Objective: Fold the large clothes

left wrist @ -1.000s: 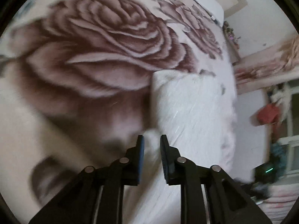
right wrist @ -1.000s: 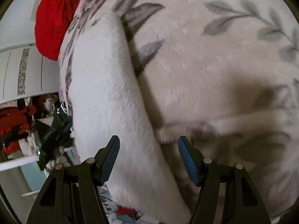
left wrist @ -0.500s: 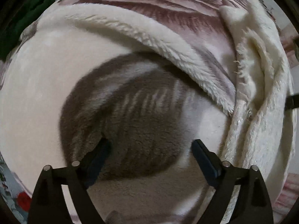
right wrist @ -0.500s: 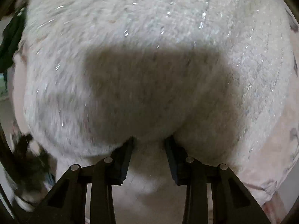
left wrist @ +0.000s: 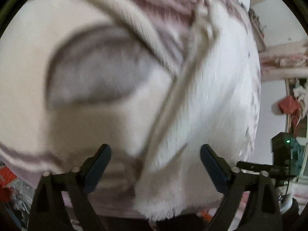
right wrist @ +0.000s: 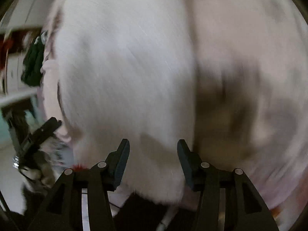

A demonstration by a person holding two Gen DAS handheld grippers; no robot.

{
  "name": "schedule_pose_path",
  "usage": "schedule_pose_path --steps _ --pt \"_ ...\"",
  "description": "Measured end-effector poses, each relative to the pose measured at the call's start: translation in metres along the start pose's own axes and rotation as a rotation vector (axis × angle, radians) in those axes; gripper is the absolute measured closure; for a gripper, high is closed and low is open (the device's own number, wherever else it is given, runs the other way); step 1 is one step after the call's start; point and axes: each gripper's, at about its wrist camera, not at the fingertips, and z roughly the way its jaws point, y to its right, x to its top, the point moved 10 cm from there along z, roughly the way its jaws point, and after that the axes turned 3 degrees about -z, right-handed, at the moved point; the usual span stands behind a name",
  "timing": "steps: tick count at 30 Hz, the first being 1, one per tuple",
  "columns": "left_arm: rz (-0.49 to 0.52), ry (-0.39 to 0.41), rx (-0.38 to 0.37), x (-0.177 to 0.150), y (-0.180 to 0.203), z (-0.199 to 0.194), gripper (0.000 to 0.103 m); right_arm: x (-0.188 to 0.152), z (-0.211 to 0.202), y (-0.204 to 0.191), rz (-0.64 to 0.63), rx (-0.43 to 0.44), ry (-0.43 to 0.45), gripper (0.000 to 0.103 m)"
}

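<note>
Both grippers hover over a folded fleecy blanket (left wrist: 211, 100), mid-fold. Left gripper (left wrist: 155, 163) closing, right gripper (right wrist: 153, 158) opening, neither grasping. Next: seize the near edge.

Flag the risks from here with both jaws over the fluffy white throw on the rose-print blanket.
1. The left gripper straddles the seam between the fluffy white fleece throw and the rose-print plush blanket; as its jaws close they may pinch both layers.
2. The right gripper is opening with nothing gripped, so the folded edge may slump.
3. Both views are motion-blurred, so edge placement is uncertain.
</note>
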Motion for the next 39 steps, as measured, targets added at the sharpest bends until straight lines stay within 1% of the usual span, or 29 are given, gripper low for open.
schedule_pose_path --steps 1,2,3,4,5,7,10,11,13,14,15,16,17,18,20,21,22,23,24,25,26,27,28,29,31,33,36,37,39 --pt "0.011 -0.028 -0.003 -0.01 0.003 0.011 0.082 -0.012 0.012 0.008 0.049 0.036 -0.024 0.05" --pt "0.037 -0.028 -0.006 -0.017 0.005 0.016 0.093 -0.02 0.02 0.014 0.069 0.056 -0.032 0.063" --pt "0.047 -0.021 -0.014 -0.023 0.007 0.019 0.094 -0.029 0.025 0.018 0.077 0.052 -0.031 0.075" --pt "0.065 0.017 -0.022 -0.027 0.009 0.015 0.096 -0.034 0.023 0.021 0.077 0.046 -0.004 0.081" --pt "0.066 0.03 -0.026 -0.029 0.01 0.01 0.096 -0.037 0.019 0.022 0.079 0.05 0.022 0.087" --pt "0.025 0.018 -0.067 -0.036 0.005 0.005 0.096 -0.042 0.015 0.028 0.08 0.025 0.035 0.089" --pt "-0.009 -0.008 -0.07 -0.038 -0.005 0.011 0.095 -0.044 0.019 0.042 0.045 0.024 -0.007 0.088" --pt "-0.026 -0.019 -0.1 -0.035 -0.004 0.005 0.093 -0.036 0.024 0.037 0.035 0.022 -0.014 0.084" --pt "-0.052 -0.029 -0.172 -0.031 0.0 -0.009 0.086 -0.028 0.017 0.026 0.016 0.063 -0.022 0.079" --pt "-0.062 -0.032 -0.195 -0.028 -0.003 -0.014 0.083 -0.023 0.014 0.019 0.01 0.093 -0.021 0.069" --pt "-0.064 -0.035 -0.218 -0.027 -0.005 -0.016 0.07 -0.023 0.009 0.019 0.008 0.125 -0.012 0.062" --pt "-0.064 -0.043 -0.236 -0.026 -0.008 -0.014 0.044 -0.023 0.006 0.021 0.007 0.152 -0.004 0.05" --pt "-0.064 -0.07 -0.268 -0.026 -0.011 -0.005 0.033 -0.024 0.01 0.029 0.011 0.164 -0.007 0.046" --pt "-0.071 -0.099 -0.286 -0.028 -0.014 0.007 0.027 -0.025 0.015 0.036 0.012 0.181 -0.025 0.046" --pt "-0.122 -0.191 -0.3 -0.039 -0.021 0.035 0.027 -0.022 0.031 0.042 0.036 0.249 -0.075 0.046" --pt "-0.124 -0.197 -0.319 -0.041 -0.018 0.041 0.027 -0.017 0.041 0.04 0.055 0.308 -0.087 0.046" --pt "-0.106 -0.163 -0.297 -0.04 -0.015 0.043 0.029 -0.015 0.048 0.036 0.07 0.369 -0.097 0.043" --pt "-0.079 -0.131 -0.282 -0.039 -0.009 0.04 0.029 -0.01 0.053 0.032 0.079 0.391 -0.1 0.043" --pt "-0.056 -0.11 -0.262 -0.039 -0.003 0.038 0.037 -0.008 0.056 0.031 0.078 0.392 -0.089 0.042" --pt "-0.028 -0.093 -0.228 -0.04 0.003 0.035 0.06 -0.006 0.056 0.029 0.068 0.382 -0.071 0.042" --pt "-0.017 -0.086 -0.22 -0.046 0.002 0.026 0.061 -0.005 0.057 0.025 0.063 0.367 -0.061 0.048" --pt "-0.022 -0.07 -0.24 -0.049 0.005 0.018 0.067 -0.002 0.061 0.015 0.055 0.364 -0.054 0.055" --pt "-0.039 -0.069 -0.3 -0.05 0.012 0.009 0.069 -0.004 0.056 0.013 0.061 0.384 -0.051 0.066" --pt "-0.051 -0.063 -0.321 -0.048 0.011 0.003 0.069 -0.006 0.051 0.01 0.077 0.402 -0.049 0.07" --pt "-0.078 -0.046 -0.35 -0.046 0.017 -0.014 0.071 -0.012 0.033 -0.004 0.096 0.478 -0.04 0.077" --pt "-0.105 -0.014 -0.381 -0.042 0.022 -0.039 0.073 -0.012 0.009 -0.022 0.098 0.536 -0.018 0.079" --pt "-0.128 0.047 -0.465 -0.023 0.046 -0.079 0.075 -0.007 -0.04 -0.047 0.133 0.598 0.058 0.08" --pt "-0.131 0.082 -0.506 -0.011 0.059 -0.097 0.076 0.0 -0.061 -0.053 0.156 0.639 0.091 0.081" --pt "-0.118 0.136 -0.539 0.011 0.084 -0.113 0.077 0.02 -0.097 -0.069 0.166 0.686 0.166 0.081"
